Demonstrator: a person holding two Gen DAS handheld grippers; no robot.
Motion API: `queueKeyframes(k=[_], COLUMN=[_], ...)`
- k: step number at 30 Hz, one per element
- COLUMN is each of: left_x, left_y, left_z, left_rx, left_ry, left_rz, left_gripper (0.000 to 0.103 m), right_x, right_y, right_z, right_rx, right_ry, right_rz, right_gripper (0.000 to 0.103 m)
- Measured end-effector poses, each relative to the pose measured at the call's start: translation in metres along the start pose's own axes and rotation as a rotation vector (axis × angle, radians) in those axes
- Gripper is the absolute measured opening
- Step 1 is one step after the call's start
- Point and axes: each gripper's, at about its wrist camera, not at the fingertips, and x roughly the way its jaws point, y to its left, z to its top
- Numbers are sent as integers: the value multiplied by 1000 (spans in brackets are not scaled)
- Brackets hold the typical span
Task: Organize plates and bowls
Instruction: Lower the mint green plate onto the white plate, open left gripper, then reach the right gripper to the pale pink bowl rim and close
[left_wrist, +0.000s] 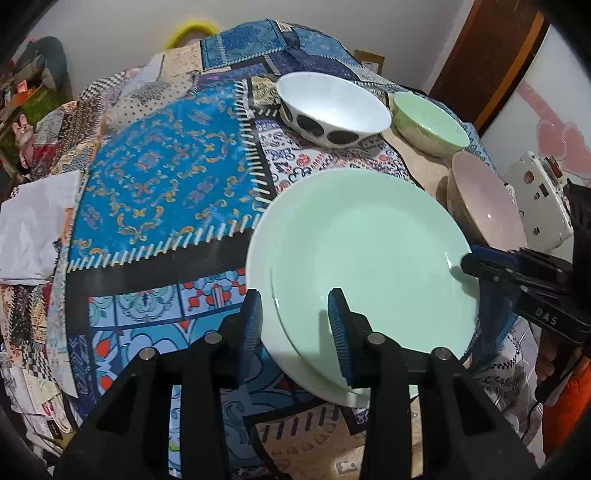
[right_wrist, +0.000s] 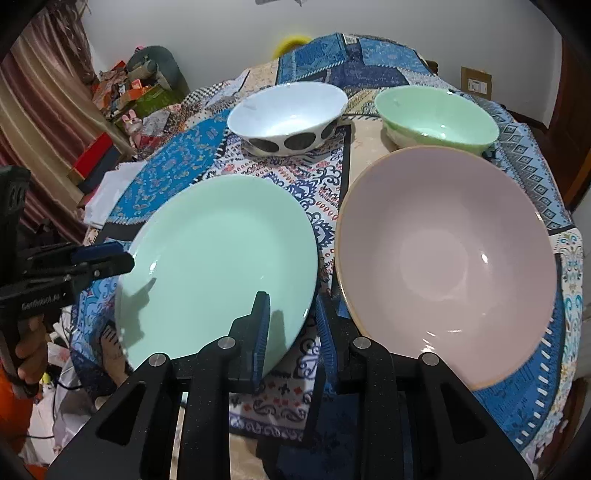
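Observation:
A pale green plate (left_wrist: 369, 251) (right_wrist: 221, 266) hangs between both grippers over the patchwork tablecloth (left_wrist: 166, 177). My left gripper (left_wrist: 297, 328) is shut on its near left rim, and from the right wrist view the left gripper (right_wrist: 122, 266) clamps that edge. My right gripper (right_wrist: 293, 336) is shut on the opposite rim, and the left wrist view shows the right gripper (left_wrist: 480, 288) biting that edge. Beside the plate stands a large pink bowl (right_wrist: 447, 258) (left_wrist: 484, 206). Farther back sit a white bowl with black spots (right_wrist: 288, 110) (left_wrist: 332, 107) and a green bowl (right_wrist: 436, 110) (left_wrist: 432, 118).
A folded white cloth (left_wrist: 33, 229) (right_wrist: 107, 195) lies at the table's left edge. A white box with stickers (left_wrist: 539, 206) stands off the table to the right. Cluttered boxes and toys (right_wrist: 129, 88) fill the back left corner. A hand (right_wrist: 29, 347) grips the left tool.

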Motion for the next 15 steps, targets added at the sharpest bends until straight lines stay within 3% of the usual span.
queueKeyframes(k=[7,9,13,15], left_x=[-25,-33,-42,-44], left_y=[-17,-26,-48,-61], left_z=[11,16,26,32], left_rx=[30,46,87,110], left_ry=[-57,-83,-121,-133], left_rz=[6,3,-15,-31], left_gripper=[39,47,49,50], right_x=[-40,-50,-66,-73], right_y=[-9,-12,-24,-33], right_z=[-1,1,4,5], right_rx=[12,20,54,69], right_ry=[-102,-134,-189,-203], right_rz=[-45,-72,-136,-154], right_gripper=[28,33,53,53])
